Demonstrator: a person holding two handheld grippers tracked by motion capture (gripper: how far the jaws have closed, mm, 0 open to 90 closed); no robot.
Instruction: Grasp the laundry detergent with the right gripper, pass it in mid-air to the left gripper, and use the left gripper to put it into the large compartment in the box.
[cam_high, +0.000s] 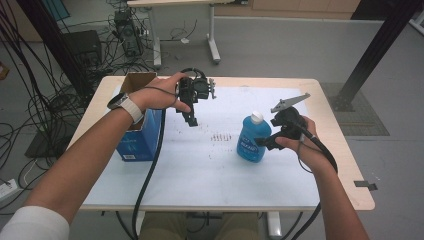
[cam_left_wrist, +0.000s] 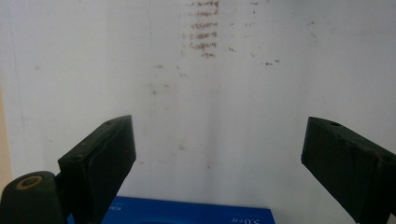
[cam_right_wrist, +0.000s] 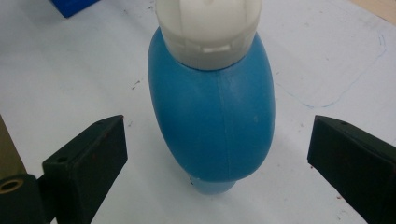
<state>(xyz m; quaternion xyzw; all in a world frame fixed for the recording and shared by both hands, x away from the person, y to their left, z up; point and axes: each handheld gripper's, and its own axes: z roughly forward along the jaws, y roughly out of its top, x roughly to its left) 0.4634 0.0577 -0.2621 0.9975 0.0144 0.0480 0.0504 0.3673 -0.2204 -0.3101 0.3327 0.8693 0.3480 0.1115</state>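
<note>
Right gripper (cam_right_wrist: 217, 154) released, jaws wide either side of upright blue bottle (cam_right_wrist: 212, 116) without touching, left gripper (cam_left_wrist: 217, 154) released above white sheet (cam_left_wrist: 210, 102), blue box (cam_left_wrist: 187, 217) seemingly just below.

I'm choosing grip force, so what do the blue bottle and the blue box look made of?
Blue bottle: likely smooth, semi-matte moulded plastic, given the seam down its side; its white cap looks like plastic too. Blue box: probably printed cardboard, since brown raw board shows on the open flap.
</note>
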